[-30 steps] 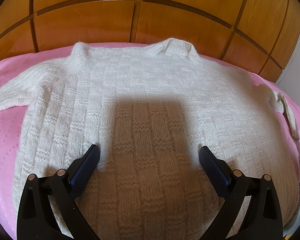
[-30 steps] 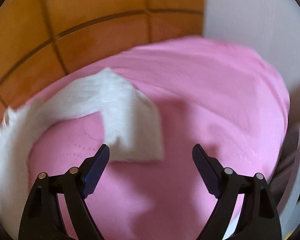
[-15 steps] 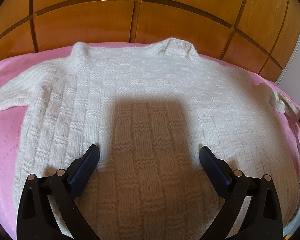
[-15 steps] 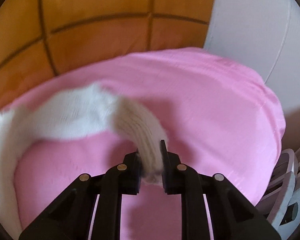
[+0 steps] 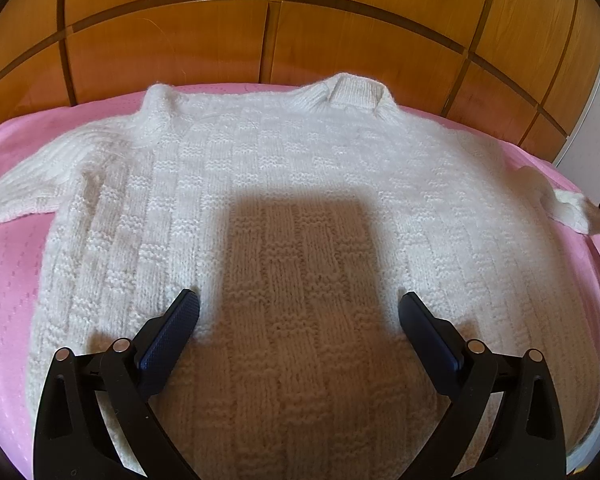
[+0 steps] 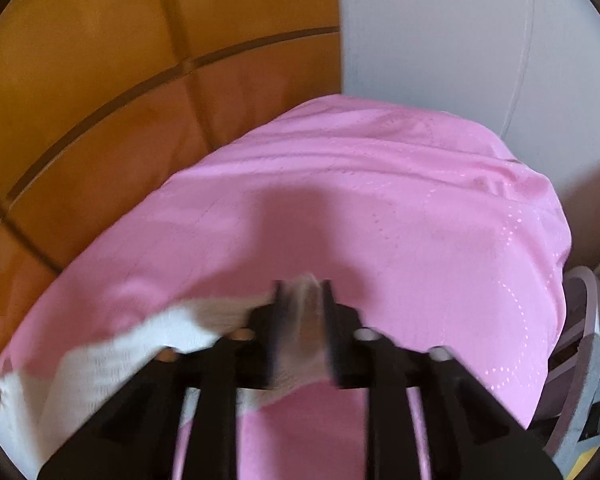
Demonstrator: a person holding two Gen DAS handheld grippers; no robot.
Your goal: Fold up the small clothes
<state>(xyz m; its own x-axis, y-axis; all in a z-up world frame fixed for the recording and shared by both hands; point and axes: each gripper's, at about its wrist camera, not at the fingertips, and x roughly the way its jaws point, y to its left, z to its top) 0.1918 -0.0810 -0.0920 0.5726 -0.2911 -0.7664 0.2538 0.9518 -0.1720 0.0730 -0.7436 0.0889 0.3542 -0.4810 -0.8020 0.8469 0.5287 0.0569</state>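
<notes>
Broadly, a white knitted sweater [image 5: 300, 208] is seen spread flat on a pink bedcover [image 5: 8, 280] in the left wrist view, its collar toward the upper middle of the frame, against a wooden panelled headboard [image 5: 260, 40]. One sleeve is cut off by the left edge of the frame; the other sleeve [image 5: 560, 204] is drawn out toward the right edge, where its end is blurred and met by a small dark shape that cannot be made out clearly. The lower hem is hidden behind the left gripper [image 5: 298, 316], whose fingers [image 5: 172, 332] are spread wide above the sweater's body, with nothing pinched between them. A rectangular shadow is cast across the knit at centre frame.

In the right wrist view much is smeared by motion blur. The right gripper [image 6: 302, 320] is seen in the lower middle, its fingers [image 6: 276, 328] drawn close on the cuff of the sleeve [image 6: 304, 332]; the jaws have just been opening slightly, yet the knit is kept pinched between them. From there the sleeve [image 6: 100, 360] is trailed toward the lower left, where it is cut off by the frame edge. Pink bedcover [image 6: 380, 200] fills the centre, and a white wall [image 6: 440, 32] occupies the upper right. At the lower right edge, curved greyish furniture parts [image 6: 588, 340] are partly visible but cannot be identified.
</notes>
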